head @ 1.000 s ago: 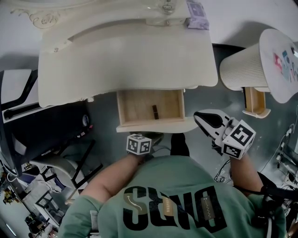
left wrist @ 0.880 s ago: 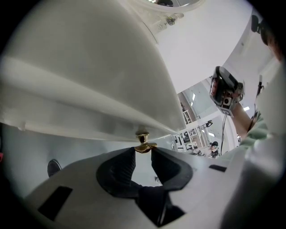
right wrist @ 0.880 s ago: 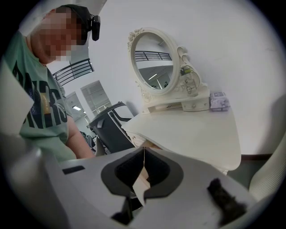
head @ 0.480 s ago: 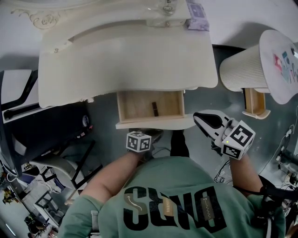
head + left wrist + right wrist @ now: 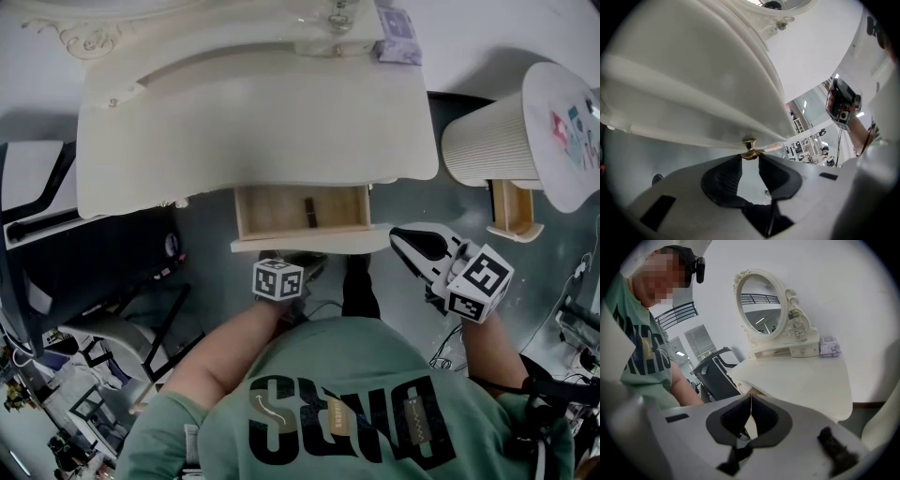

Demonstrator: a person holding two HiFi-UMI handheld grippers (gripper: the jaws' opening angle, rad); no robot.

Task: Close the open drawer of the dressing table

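Observation:
The cream dressing table point(image 5: 253, 117) has its wooden drawer point(image 5: 272, 214) partly out, with a small dark object point(image 5: 310, 213) lying inside. In the left gripper view my left gripper point(image 5: 750, 157) is shut on the drawer's gold knob point(image 5: 749, 149), under the pale drawer front point(image 5: 693, 122). In the head view only its marker cube point(image 5: 277, 279) shows, just below the drawer front point(image 5: 309, 246). My right gripper point(image 5: 401, 236) hangs right of the drawer, shut and holding nothing, its tips touching in the right gripper view point(image 5: 751, 398).
A ribbed white cylinder stool point(image 5: 492, 136) stands to the right, with a small wooden piece point(image 5: 514, 211) under it. A black office chair point(image 5: 84, 253) is at the left. An oval mirror point(image 5: 759, 303) and a purple box point(image 5: 396, 23) sit at the table's back.
The drawer has slid inward toward the table, showing less wood. My left gripper's cube moved the same way with it. The right gripper has stayed put.

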